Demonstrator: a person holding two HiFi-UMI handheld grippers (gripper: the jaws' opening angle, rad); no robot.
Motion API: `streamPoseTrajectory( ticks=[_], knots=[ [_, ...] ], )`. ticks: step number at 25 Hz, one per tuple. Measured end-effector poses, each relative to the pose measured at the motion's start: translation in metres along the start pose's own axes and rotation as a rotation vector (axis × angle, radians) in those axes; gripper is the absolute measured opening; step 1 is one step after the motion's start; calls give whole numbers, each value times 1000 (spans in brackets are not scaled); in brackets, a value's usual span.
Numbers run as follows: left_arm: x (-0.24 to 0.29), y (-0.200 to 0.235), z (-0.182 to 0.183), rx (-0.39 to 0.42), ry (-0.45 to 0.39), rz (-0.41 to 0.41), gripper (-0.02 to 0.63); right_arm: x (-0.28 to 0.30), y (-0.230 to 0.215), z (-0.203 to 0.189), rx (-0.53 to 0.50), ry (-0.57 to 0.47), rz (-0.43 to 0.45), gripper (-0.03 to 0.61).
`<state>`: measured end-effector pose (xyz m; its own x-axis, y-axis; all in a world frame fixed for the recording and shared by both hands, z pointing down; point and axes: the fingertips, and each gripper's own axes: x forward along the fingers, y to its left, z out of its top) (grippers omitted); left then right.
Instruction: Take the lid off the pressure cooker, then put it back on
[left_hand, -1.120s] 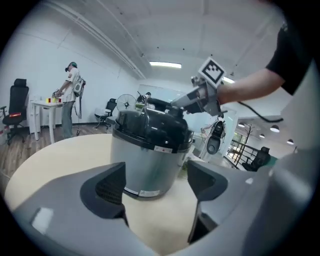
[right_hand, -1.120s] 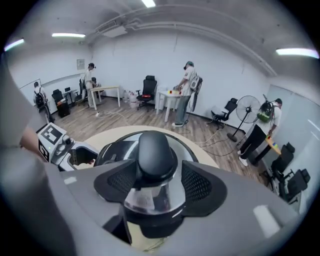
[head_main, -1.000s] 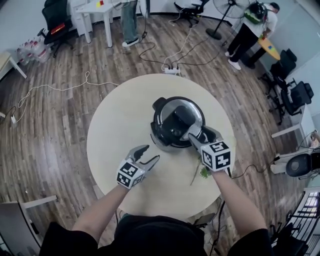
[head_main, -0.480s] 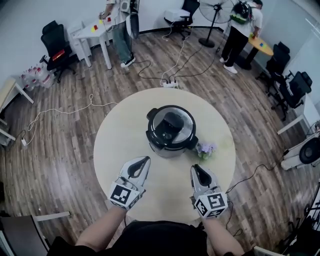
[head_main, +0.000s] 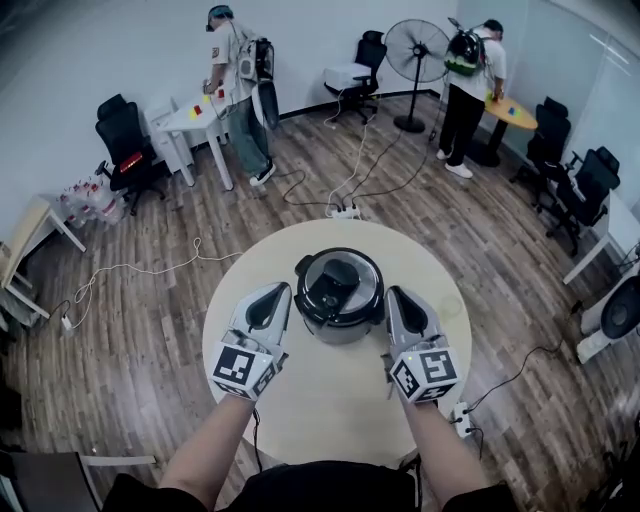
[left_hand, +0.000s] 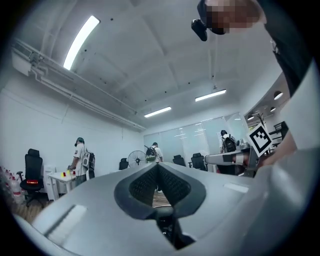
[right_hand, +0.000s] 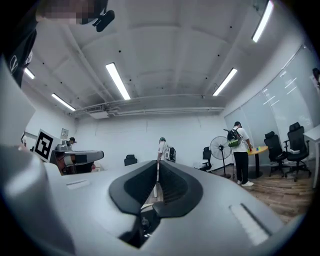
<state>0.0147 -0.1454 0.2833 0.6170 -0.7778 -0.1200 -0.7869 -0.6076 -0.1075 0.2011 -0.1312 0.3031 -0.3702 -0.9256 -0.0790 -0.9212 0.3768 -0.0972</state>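
The black and silver pressure cooker (head_main: 340, 292) stands in the middle of the round beige table (head_main: 330, 395), with its lid (head_main: 336, 281) sitting on it. My left gripper (head_main: 276, 296) is held up in the air left of the cooker, shut and empty. My right gripper (head_main: 400, 298) is held up on the cooker's right; its jaws have just been closing, with nothing between them, and now stand shut. Neither gripper touches the cooker. In the left gripper view the left gripper (left_hand: 157, 167) points across the room, its jaws together. The right gripper view shows the right gripper (right_hand: 157, 166) the same way.
One person stands at a white desk (head_main: 190, 120) at the back left. Another stands by a round table (head_main: 510, 112) at the back right, near a standing fan (head_main: 415, 45). Office chairs line the walls. Cables and a power strip (head_main: 343, 212) lie on the wood floor beyond the table.
Both grippers rose from table height and closed. The right one came away from the cooker's side. The head view tilted up, showing more of the room.
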Motion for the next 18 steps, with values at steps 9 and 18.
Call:
streamPoseTrajectory(
  ticks=[9, 18],
  knots=[
    [14, 1, 24, 33, -4, 23, 0, 29, 13, 22, -73, -26, 32, 8],
    [14, 9, 19, 30, 12, 29, 0, 32, 14, 17, -90, 4, 26, 7]
  ],
)
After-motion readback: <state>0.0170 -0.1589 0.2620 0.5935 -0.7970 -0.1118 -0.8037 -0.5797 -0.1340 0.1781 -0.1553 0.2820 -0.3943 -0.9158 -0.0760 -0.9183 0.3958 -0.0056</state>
